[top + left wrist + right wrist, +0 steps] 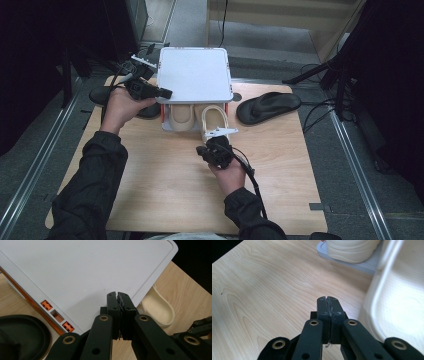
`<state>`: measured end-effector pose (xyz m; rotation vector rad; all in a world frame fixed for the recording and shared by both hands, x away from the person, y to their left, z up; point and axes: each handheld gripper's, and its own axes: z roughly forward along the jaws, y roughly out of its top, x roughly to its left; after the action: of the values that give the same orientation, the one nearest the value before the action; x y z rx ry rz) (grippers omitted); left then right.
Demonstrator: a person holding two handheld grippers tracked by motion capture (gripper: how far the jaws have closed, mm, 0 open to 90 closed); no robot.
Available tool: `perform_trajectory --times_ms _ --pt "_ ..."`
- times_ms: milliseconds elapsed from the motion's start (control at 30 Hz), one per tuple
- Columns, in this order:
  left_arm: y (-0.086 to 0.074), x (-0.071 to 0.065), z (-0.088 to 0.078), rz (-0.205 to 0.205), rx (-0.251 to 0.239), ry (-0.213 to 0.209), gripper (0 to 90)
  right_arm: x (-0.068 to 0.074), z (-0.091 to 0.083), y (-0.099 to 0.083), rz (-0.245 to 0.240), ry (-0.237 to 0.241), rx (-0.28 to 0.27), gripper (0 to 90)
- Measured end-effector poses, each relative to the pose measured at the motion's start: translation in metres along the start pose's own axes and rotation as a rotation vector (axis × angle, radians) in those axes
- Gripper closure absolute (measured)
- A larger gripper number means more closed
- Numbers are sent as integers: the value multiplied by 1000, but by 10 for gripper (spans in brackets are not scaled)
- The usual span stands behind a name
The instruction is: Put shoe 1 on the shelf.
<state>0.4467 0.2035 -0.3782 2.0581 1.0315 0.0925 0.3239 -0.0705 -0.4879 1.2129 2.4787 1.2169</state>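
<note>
I have a wooden bench (pixel 165 180) in front of me, and the biggest thing on it is a white box (pixel 195 72) with a flat lid and orange clips, sitting at the middle of the far edge. Its near side is open, and one cream sandal (pixel 181 116) lies inside under the lid, while the second cream sandal (pixel 215 120) sticks out of the opening onto the bench. A black sandal (pixel 268 106) lies near the far right corner, just beside the box, and another black sandal (pixel 107 97) lies at the far left, partly under my left hand. My left tool (pixel 161 93) rests at the left near corner of the lid with its jaws closed on nothing, pads together, as the left gripper view (pixel 117 295) shows. My right tool (pixel 218 134) hovers just at the heel of the protruding cream sandal, jaws also pressed together and empty; in the right gripper view (pixel 327 299) the sandal's pale rim lies just to the right of the tips. I judge the step to be getting the sandals in or out of the box, with the left tool steadying the lid. Next, the right tool would need to open and settle over the sandal's rim or strap. I can read no brand or writing anywhere.
</note>
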Motion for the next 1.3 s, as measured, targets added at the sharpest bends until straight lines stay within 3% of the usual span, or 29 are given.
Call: perform_trajectory --times_ms 233,733,1167,1300 --pt "0 0 0 0 -1 -1 890 -12 -10 -19 3 -9 15 900" --pt "0 0 0 0 0 2 890 -34 -35 -53 61 -46 42 896" --pt "0 0 0 0 1 0 887 -54 -28 -48 118 -79 29 896" --pt "0 0 0 0 1 0 887 -56 -24 -42 108 -76 41 896"
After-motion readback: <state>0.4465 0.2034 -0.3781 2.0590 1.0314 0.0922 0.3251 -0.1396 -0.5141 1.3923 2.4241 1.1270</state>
